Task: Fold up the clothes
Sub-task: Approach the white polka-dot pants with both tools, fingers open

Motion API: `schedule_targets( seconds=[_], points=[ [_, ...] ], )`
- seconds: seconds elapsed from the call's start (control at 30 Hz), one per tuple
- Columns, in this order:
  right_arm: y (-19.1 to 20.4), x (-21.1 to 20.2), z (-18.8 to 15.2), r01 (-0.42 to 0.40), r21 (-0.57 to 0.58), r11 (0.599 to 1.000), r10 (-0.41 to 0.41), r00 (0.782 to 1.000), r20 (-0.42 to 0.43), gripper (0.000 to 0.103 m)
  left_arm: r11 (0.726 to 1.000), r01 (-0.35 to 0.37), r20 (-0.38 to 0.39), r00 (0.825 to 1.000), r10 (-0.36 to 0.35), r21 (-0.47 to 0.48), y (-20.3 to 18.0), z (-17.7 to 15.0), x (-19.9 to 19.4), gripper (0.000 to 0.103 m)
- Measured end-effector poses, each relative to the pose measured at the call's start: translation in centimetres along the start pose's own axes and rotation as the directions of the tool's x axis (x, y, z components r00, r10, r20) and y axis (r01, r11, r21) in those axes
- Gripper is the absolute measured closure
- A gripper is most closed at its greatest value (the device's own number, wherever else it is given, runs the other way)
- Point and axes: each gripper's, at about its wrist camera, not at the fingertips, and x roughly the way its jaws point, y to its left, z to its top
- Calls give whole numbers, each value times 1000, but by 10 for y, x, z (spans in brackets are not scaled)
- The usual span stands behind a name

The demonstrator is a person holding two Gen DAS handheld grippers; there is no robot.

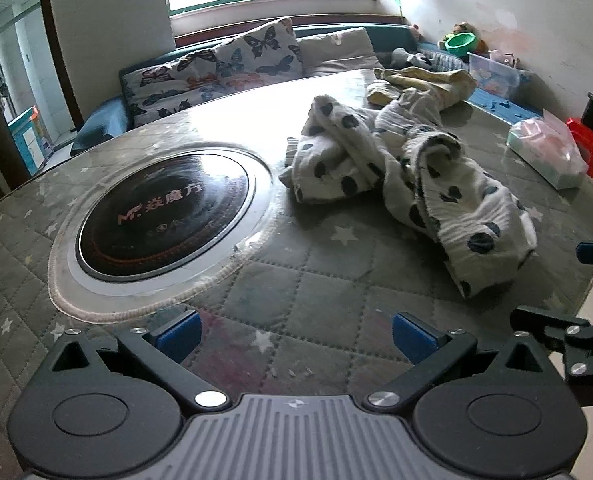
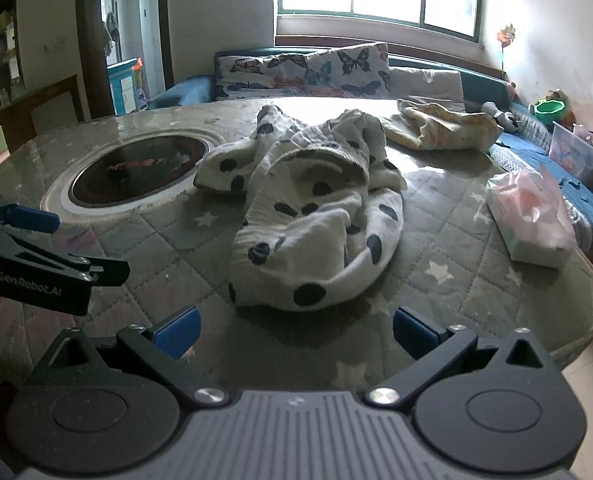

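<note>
The spotted garment point(image 2: 316, 216) is lying crumpled mid-table, nearer the right edge, with a yellow cloth point(image 2: 444, 126) behind it. Left gripper point(image 1: 294, 338) and right gripper point(image 2: 294, 332) both gape wide, holding nothing. My guess: find an edge and spread it flat.

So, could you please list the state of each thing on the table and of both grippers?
Left gripper: open, empty, above the table.
Right gripper: open, empty, just short of the garment.
Polka-dot garment: crumpled, unfolded.
Yellow garment: bunched at the far edge.
Tissue pack: lying flat.
Built-in cooktop: bare; whether on, cannot tell.
</note>
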Motion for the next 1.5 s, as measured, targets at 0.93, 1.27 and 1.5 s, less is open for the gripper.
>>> schedule_targets(
  seconds=[0.93, 1.27, 1.5],
  points=[
    [-8, -5, -15, 33, 33, 999, -32, 999, -33, 0, 997, 52, -45, 998, -50, 49, -22, -3, -2, 0],
    [-14, 3, -6, 35, 50, 998, -33, 999, -37, 0, 996, 62, -66, 996, -58, 59, -23, 5, 7, 0],
    [-18, 9, 3, 33, 53, 998, -31, 999, -36, 0, 996, 77, -86, 994, -72, 50, -20, 11, 15, 0]
  ],
)
